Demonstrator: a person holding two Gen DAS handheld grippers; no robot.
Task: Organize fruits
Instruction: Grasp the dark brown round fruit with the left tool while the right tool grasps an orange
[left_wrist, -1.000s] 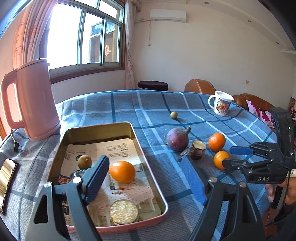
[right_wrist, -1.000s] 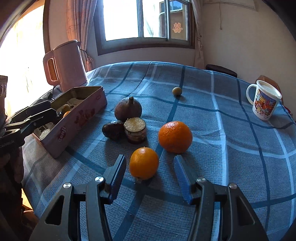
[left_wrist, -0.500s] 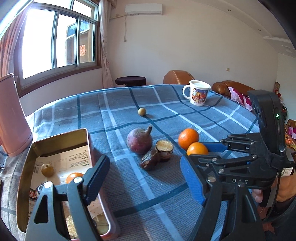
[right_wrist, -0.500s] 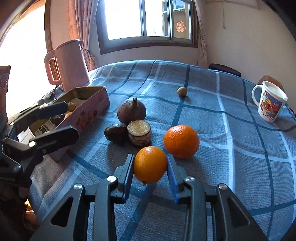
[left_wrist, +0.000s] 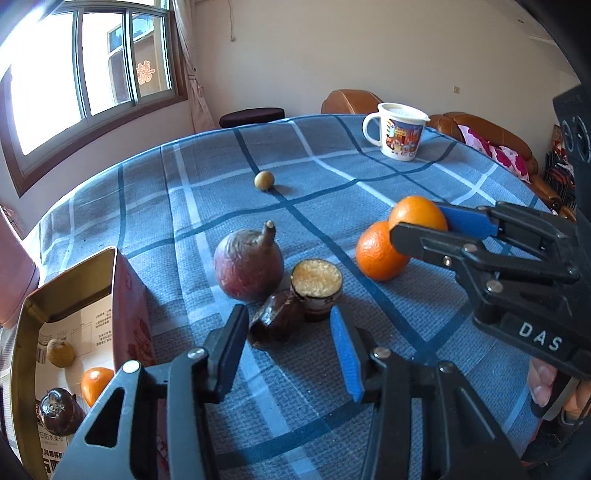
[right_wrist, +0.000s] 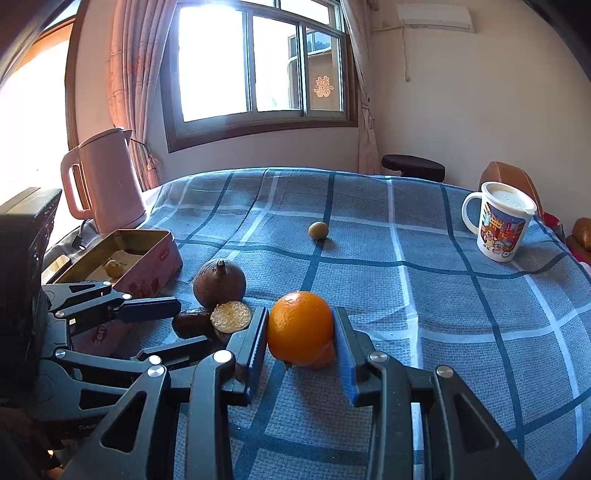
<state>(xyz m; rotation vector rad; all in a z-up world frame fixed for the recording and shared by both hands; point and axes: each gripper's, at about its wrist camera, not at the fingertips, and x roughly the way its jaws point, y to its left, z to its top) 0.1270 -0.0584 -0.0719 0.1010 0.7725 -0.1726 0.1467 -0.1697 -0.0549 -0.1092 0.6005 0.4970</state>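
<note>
My right gripper is shut on an orange and holds it just above the tablecloth; the grip shows in the left wrist view. A second orange lies on the cloth below it. My left gripper is open around a dark passion-fruit half, next to a cut half and a whole purple passion fruit. The pink tin tray at left holds an orange, a small yellow fruit and a dark fruit.
A small yellow fruit lies alone farther back on the blue checked cloth. A printed mug stands at the far right. A pink kettle stands behind the tray. Chairs and a stool stand beyond the table edge.
My right gripper closed on the orange and lifted it off the cloth. My left gripper swung right from over the tray to the passion-fruit halves.
</note>
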